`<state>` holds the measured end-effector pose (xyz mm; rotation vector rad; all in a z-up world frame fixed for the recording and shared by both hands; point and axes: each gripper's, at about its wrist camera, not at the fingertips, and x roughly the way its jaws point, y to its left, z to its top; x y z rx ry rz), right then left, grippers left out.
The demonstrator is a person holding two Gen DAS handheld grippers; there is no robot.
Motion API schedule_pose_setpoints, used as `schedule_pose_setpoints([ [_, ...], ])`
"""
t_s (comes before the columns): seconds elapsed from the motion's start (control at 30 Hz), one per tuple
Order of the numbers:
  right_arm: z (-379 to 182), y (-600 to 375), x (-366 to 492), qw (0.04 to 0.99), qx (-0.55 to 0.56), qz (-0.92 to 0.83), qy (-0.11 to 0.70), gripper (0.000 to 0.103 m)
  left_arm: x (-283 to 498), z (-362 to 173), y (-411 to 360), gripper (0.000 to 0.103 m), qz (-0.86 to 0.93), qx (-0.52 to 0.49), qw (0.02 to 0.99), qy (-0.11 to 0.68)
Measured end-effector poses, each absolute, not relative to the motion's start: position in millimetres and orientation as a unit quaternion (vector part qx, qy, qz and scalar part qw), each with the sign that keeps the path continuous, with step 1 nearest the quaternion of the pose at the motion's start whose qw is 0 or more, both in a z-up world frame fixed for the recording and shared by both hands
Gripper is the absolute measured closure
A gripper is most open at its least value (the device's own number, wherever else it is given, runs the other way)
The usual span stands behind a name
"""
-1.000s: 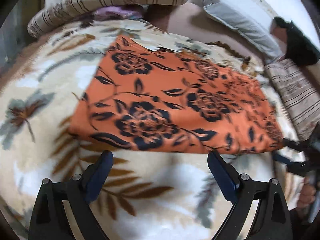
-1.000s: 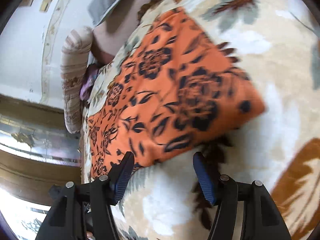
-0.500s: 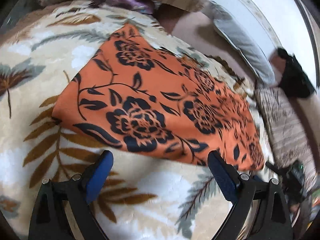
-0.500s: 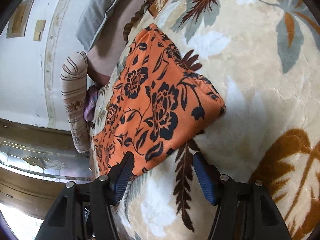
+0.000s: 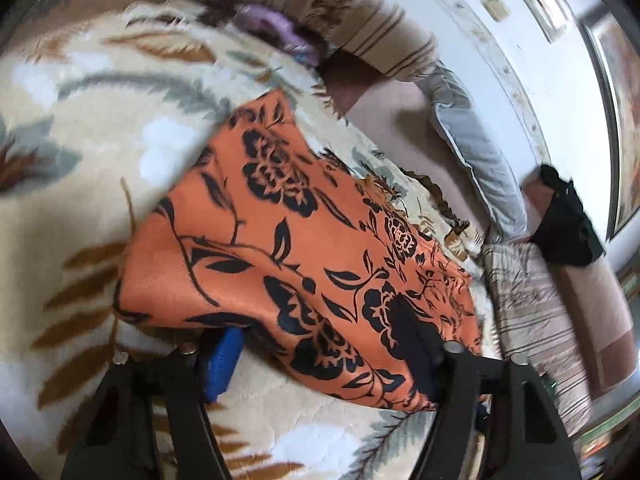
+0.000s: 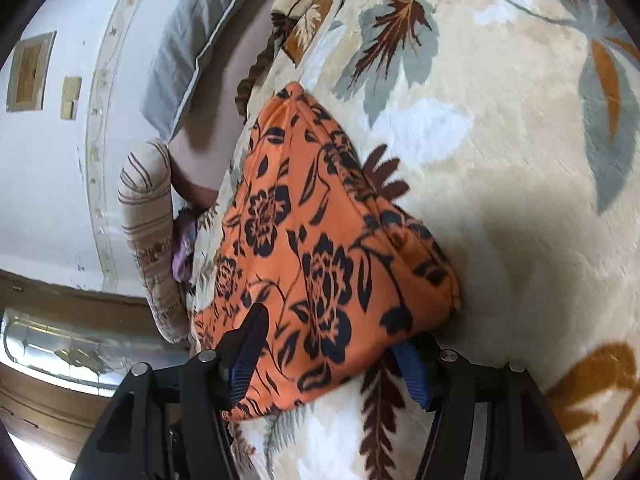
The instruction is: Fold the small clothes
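An orange cloth with black flowers [image 5: 288, 248] lies folded flat on a cream leaf-patterned blanket [image 5: 92, 168]. My left gripper [image 5: 320, 356] straddles the cloth's near edge. Its jaws are closing, with one blue pad [image 5: 222, 364] tucked under the hem and the other finger [image 5: 416, 344] lying over the fabric. My right gripper [image 6: 330, 356] is at the other near corner of the orange cloth [image 6: 320, 232]. It is open, with one finger [image 6: 248, 340] over the cloth and its other pad [image 6: 412, 368] at the corner's underside. Neither pair of pads visibly pinches.
A striped bolster [image 5: 360, 28] and a purple item [image 5: 276, 28] lie at the blanket's far end. A grey pillow [image 5: 476, 152], a striped cushion [image 5: 532, 312] and a black object [image 5: 568, 224] sit along the white wall [image 6: 48, 160].
Both grippers have moved forward onto the cloth's near edge, which now lies between their fingers. The left jaws have narrowed. Both views have rolled.
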<state>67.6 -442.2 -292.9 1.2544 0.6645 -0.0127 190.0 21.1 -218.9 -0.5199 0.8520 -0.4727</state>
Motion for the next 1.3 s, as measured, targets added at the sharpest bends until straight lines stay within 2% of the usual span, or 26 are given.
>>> schedule_pose_setpoints([
  [0.27,-284.5,-427.7,82.0,0.789,0.540,-0.027,0.291,0.038,193.3,-232.4,13.3,0.032,-0.191,-0.191,0.859,0.435],
  [0.6,-286.1,-421.1,93.0,0.806,0.510,-0.040,0.296,0.040,194.6,-231.9,0.9,0.024,-0.181,-0.152,0.866,0.441],
  [0.8,-285.1,-418.6,98.6,0.811,0.506,-0.038,0.293,0.033,195.9,-231.2,-10.8,0.016,-0.174,-0.122,0.871,0.442],
  [1.3,-283.4,-413.8,109.0,0.828,0.477,-0.032,0.292,0.032,200.9,-231.8,-20.3,0.012,-0.159,-0.100,0.875,0.447],
])
